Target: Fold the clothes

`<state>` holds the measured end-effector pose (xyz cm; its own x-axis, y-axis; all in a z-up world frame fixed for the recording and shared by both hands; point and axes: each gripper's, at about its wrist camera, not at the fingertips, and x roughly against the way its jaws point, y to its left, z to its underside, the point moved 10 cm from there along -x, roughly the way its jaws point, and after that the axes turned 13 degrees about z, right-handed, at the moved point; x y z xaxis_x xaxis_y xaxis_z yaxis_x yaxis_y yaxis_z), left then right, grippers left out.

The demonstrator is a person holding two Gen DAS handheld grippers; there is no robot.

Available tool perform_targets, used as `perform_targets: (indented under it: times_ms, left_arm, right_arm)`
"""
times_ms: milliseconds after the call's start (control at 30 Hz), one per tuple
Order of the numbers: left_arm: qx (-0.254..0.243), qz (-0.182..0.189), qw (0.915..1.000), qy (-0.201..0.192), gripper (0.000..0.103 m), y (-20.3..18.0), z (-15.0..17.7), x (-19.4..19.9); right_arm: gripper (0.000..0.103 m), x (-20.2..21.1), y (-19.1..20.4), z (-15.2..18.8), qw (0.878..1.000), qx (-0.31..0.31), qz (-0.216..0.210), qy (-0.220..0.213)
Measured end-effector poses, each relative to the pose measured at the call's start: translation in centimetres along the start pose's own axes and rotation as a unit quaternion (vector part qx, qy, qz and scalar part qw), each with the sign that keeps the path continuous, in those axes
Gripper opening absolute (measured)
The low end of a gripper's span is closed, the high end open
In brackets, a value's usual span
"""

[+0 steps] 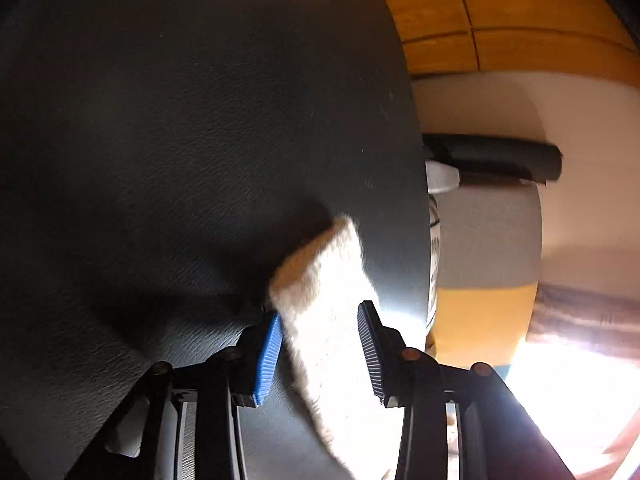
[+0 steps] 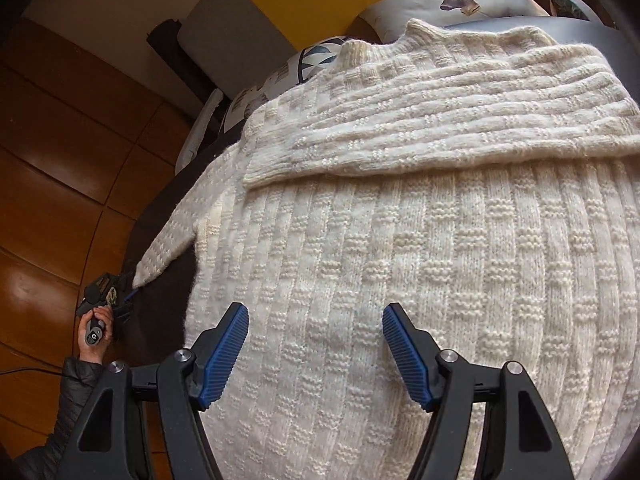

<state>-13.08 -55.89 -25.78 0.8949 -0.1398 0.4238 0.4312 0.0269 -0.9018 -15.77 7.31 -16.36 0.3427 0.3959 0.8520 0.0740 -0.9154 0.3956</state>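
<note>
A cream knitted sweater (image 2: 400, 260) lies flat on a dark surface. One sleeve (image 2: 440, 120) is folded across its upper part. The other sleeve (image 2: 180, 236) stretches out to the left, and its cuff (image 1: 320, 280) reaches my left gripper (image 1: 320, 310). That gripper is open, with the cuff lying between its blue-padded fingers (image 1: 268, 360) on the dark leather-like surface (image 1: 180, 140). In the right wrist view the left gripper (image 2: 120, 296) is small at the sleeve's end, held by a hand (image 2: 96, 320). My right gripper (image 2: 315, 310) hovers open over the sweater's body, holding nothing.
Wooden floor (image 2: 60, 160) runs along the left edge of the surface. A deer-print pillow (image 2: 440, 0) and a patterned cushion (image 2: 280, 80) lie beyond the sweater's top. A dark puffer-jacket sleeve (image 2: 68, 400) is at the lower left.
</note>
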Motion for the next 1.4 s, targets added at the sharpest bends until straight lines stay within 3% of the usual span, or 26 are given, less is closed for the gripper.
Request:
perform_targets:
  times_ms: [133, 200, 333, 500, 667, 833, 1033, 1400]
  left_arm:
    - [0.073, 0.009, 0.9970, -0.023, 0.037, 1.0, -0.6, -0.1]
    - [0.073, -0.010, 0.9969, -0.029, 0.008, 1.5, -0.6, -0.2]
    - [0.041, -0.036, 0.9979, -0.036, 0.007, 0.9, -0.3, -0.4]
    - [-0.025, 0.007, 0.9997, 0.001, 0.007, -5.0, 2.7, -2.3]
    - [-0.086, 0.051, 0.9921, 0.076, 0.007, -11.9, 11.3, -6.1]
    - [-0.148, 0.072, 0.9725, 0.166, 0.007, -16.5, 21.9, -10.6]
    - [-0.198, 0.056, 0.9456, 0.252, 0.007, -18.8, 34.9, -16.2]
    - [-0.280, -0.020, 0.8935, 0.350, 0.007, -15.4, 52.0, -20.4]
  right_arm:
    - [0.071, -0.6, -0.1, 0.1, 1.000, 0.002, 0.006, 0.006]
    - [0.071, -0.8, -0.1, 0.0, 1.000, 0.003, 0.007, 0.006]
    - [0.071, -0.7, -0.4, -0.2, 1.000, 0.008, 0.010, 0.005]
    - [0.071, -0.3, -1.4, -0.4, 1.000, 0.004, 0.019, 0.001]
    - [0.071, 0.6, -2.9, -0.5, 1.000, -0.016, 0.017, -0.007]
    - [0.071, 1.6, -4.6, -0.3, 0.999, -0.028, 0.018, -0.017]
    - [0.071, 3.2, -7.1, -0.3, 0.998, -0.052, 0.018, -0.033]
    - [0.071, 6.0, -11.1, -1.3, 0.994, -0.078, 0.018, -0.071]
